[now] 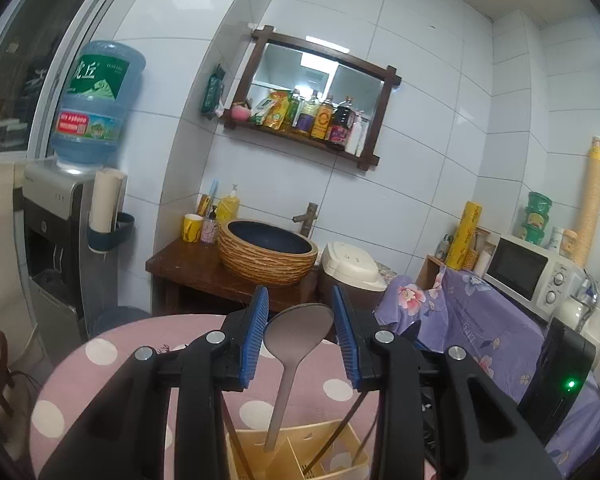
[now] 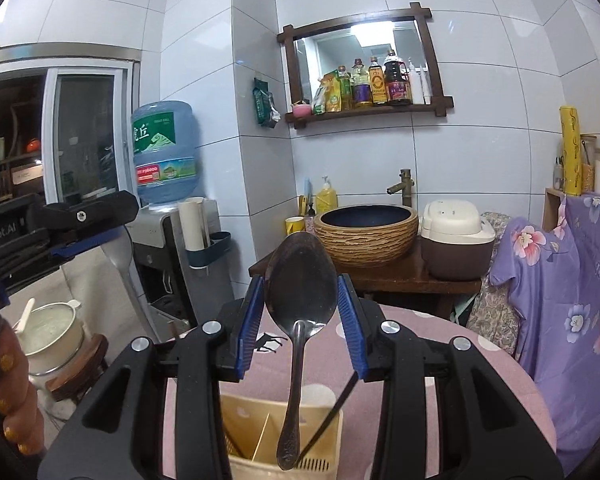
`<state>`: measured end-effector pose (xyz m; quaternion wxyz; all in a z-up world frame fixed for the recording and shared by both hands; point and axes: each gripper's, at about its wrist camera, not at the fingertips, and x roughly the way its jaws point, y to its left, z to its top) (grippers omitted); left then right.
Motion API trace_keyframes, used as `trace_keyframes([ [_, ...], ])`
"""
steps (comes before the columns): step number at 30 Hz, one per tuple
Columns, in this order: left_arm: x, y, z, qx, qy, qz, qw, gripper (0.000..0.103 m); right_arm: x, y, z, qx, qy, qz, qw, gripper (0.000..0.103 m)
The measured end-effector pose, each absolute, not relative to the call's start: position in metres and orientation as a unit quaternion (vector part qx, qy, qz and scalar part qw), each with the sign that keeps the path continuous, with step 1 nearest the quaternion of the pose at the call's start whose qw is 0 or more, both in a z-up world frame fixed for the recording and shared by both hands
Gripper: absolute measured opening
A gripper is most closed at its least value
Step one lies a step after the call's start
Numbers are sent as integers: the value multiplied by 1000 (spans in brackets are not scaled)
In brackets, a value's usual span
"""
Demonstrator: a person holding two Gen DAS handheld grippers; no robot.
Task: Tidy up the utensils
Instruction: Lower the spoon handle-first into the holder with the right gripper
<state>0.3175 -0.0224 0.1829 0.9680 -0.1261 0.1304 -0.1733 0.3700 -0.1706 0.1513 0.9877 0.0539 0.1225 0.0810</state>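
Evidently each claw pinches a spoon by its bowl: left claw (image 1: 300,334) the grey ladle-spoon (image 1: 291,344), right claw (image 2: 302,316) the steel spoon (image 2: 300,300), handles hanging over the beige caddy (image 2: 240,412) for dropping in.

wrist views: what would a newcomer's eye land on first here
In each view a spoon stands bowl-up between blue-padded jaws over a cream plastic utensil caddy: a dark metal spoon in the right gripper, a grey plastic ladle in the left gripper. Behind, a woven-look basin.

The round table (image 2: 480,360) carries a pink cloth with white dots. A cream utensil caddy (image 2: 256,412) stands directly on it at the near edge.
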Motion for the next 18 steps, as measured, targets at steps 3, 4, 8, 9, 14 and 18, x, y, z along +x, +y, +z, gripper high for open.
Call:
trace_keyframes([
  [3,324,-25,163,-119,140,-161,970,34,379,-165,139,43,128,72,988,38],
  [4,325,-24,157,-119,142,-159,970,34,379,-164,135,37,126,69,989,38],
  [8,325,-22,130,-123,162,-161,966,34,376,-165,115,20,132,60,989,38],
  [9,325,-21,127,-123,165,-161,965,34,375,-165,111,21,135,61,989,38],
  [14,318,-21,112,-126,178,-167,962,34,361,-166,97,6,141,64,988,38],
  [18,310,-22,101,-110,179,-165,964,34,352,-170,88,7,150,69,986,38],
])
